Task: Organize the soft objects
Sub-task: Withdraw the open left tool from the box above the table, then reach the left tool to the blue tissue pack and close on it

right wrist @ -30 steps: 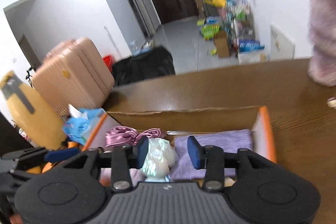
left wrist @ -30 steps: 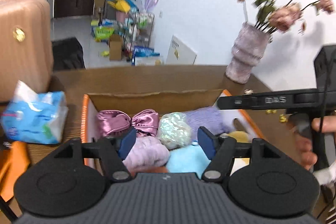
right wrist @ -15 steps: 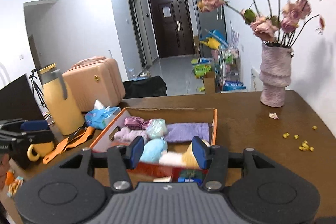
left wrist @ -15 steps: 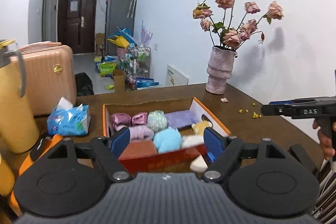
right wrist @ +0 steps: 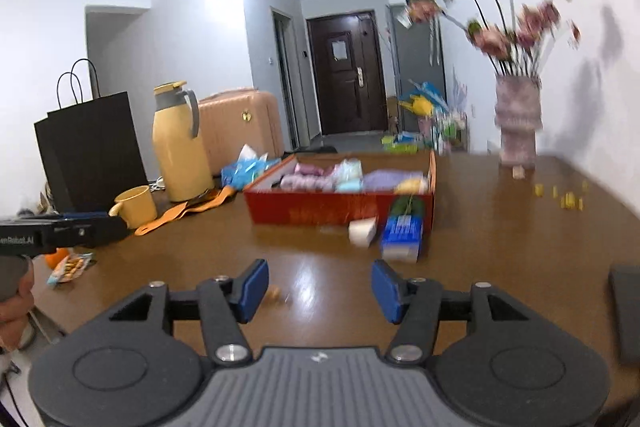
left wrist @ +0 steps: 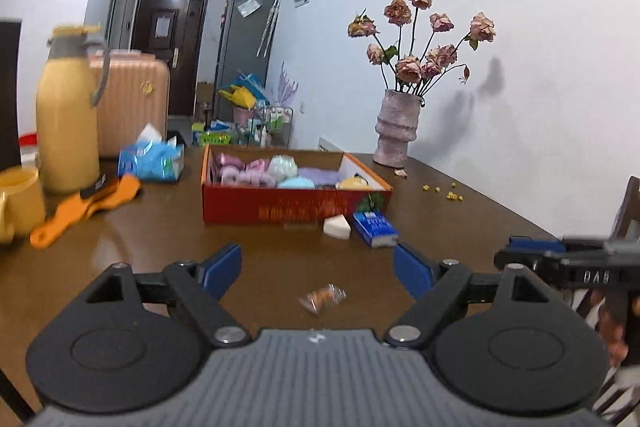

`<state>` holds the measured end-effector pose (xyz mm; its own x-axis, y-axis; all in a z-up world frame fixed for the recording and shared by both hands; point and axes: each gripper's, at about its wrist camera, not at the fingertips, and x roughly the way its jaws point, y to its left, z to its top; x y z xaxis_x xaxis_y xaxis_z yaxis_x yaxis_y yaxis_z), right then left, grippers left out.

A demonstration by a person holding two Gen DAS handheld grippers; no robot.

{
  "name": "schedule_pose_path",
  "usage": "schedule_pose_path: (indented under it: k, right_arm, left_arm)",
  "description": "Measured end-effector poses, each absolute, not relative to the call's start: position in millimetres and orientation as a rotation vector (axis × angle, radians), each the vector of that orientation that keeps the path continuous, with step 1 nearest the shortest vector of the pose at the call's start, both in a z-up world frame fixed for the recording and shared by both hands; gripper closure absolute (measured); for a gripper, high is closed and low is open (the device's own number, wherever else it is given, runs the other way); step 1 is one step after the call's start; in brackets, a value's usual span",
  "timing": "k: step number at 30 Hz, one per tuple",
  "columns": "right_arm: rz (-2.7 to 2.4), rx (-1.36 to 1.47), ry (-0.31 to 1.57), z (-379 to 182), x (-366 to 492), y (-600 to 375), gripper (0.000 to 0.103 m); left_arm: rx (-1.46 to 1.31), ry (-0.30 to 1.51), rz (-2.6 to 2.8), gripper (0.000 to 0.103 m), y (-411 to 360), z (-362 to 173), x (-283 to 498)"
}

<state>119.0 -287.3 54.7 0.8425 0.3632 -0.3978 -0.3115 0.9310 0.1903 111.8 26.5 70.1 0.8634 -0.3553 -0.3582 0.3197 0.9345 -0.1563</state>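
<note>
A red cardboard box [left wrist: 296, 209] [right wrist: 340, 209] stands on the brown table, filled with several soft items in pink, lilac, pale green, light blue and yellow [left wrist: 282, 173] [right wrist: 348, 175]. A white sponge wedge [left wrist: 337, 227] [right wrist: 362, 233] and a blue packet [left wrist: 375, 229] [right wrist: 402, 237] lie on the table in front of the box. My left gripper [left wrist: 318, 269] is open and empty, well back from the box. My right gripper [right wrist: 318, 291] is open and empty, also back from the box.
A yellow thermos [left wrist: 66, 111] [right wrist: 180, 143], yellow mug [right wrist: 134, 207], orange tool [left wrist: 86, 207], blue tissue pack [left wrist: 152, 159] and black bag [right wrist: 90, 147] stand to the left. A vase of dried roses [left wrist: 396, 133] stands far right. A small wrapped snack [left wrist: 322, 297] lies near me.
Both grippers have pulled back from over the box to well in front of it and now sit lower, near the table's front. Both stay open and empty.
</note>
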Motion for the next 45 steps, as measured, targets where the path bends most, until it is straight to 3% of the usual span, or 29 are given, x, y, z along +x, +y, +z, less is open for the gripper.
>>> schedule_pose_path:
  k: [5,10,26,27,29,34,37,40,45]
  right_arm:
    - [0.339,0.157,0.481,36,112,-291,0.047]
    - [0.287,0.162,0.496,23,135,-295,0.037]
    - [0.139,0.010,0.655,-37,374,-268,0.039]
    - [0.145,0.024,0.668,-42,379,-271,0.046]
    - [0.165,0.043,0.673,-46,378,-276,0.049]
    - [0.498,-0.087,0.689,-34,313,-277,0.050]
    - [0.468,-0.117,0.685,-35,277,-295,0.029]
    - [0.328,-0.006,0.648,-29,258,-326,0.025]
    - [0.396,0.357,0.613,-30,253,-364,0.053]
  left_arm:
    - [-0.089,0.414,-0.346,0.018,24,65,116]
    - [-0.087,0.451,-0.359,0.017,14,53,142]
    - [-0.022,0.599,-0.333,0.017,-38,16,282]
    - [-0.025,0.604,-0.335,0.017,-38,15,284]
    - [-0.042,0.614,-0.349,0.017,-40,14,288]
    - [-0.059,0.622,-0.409,0.017,-53,12,285]
    - [-0.060,0.642,-0.457,0.020,-66,6,282]
    - [-0.049,0.704,-0.485,0.033,-83,-7,285]
    - [-0.164,0.815,-0.516,0.044,-95,-22,297]
